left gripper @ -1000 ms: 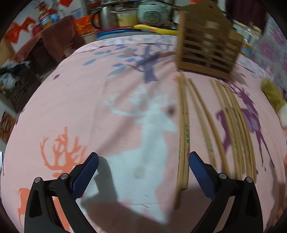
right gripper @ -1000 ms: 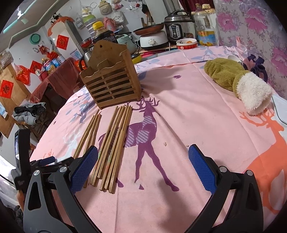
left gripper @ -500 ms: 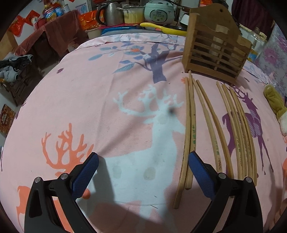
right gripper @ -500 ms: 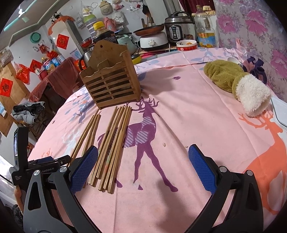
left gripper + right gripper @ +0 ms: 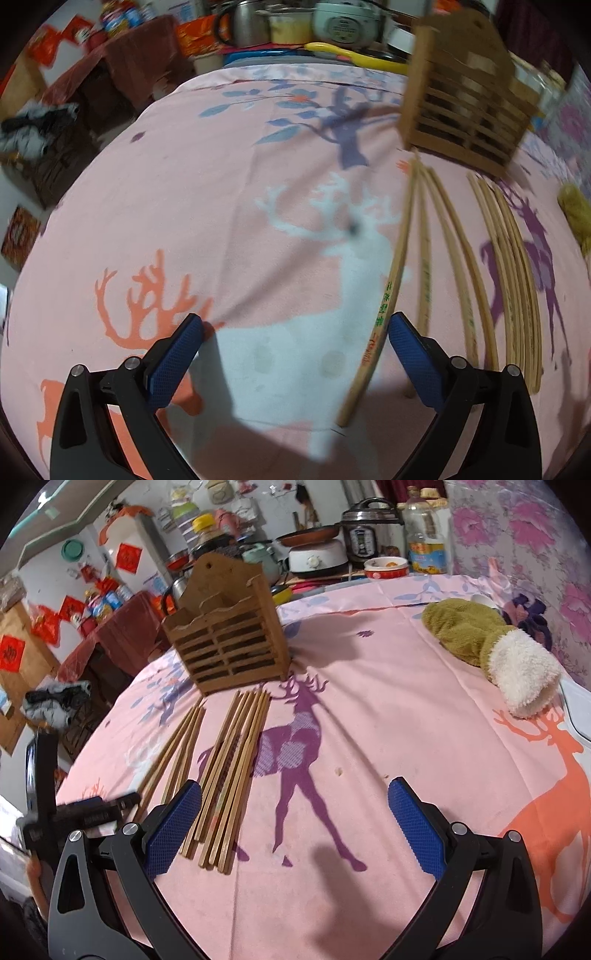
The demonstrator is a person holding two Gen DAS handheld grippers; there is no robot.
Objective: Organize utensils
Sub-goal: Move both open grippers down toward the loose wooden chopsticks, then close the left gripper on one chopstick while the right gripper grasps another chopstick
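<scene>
Your left gripper, jaws spread and empty, has the nearest chopstick at 3 o'clock, running 6-to-12 toward the wooden holder.

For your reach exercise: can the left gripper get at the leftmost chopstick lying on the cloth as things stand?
Probably yes. The left gripper is open, the leftmost chopstick lies flat just inside its right finger, and nothing covers it.

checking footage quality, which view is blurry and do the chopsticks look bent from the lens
Left wrist view: motion-blurred, wooden holder smeared, chopsticks bowed by fisheye. Right wrist view: sharp, chopsticks nearly straight, gripper shadow on the cloth.
</scene>
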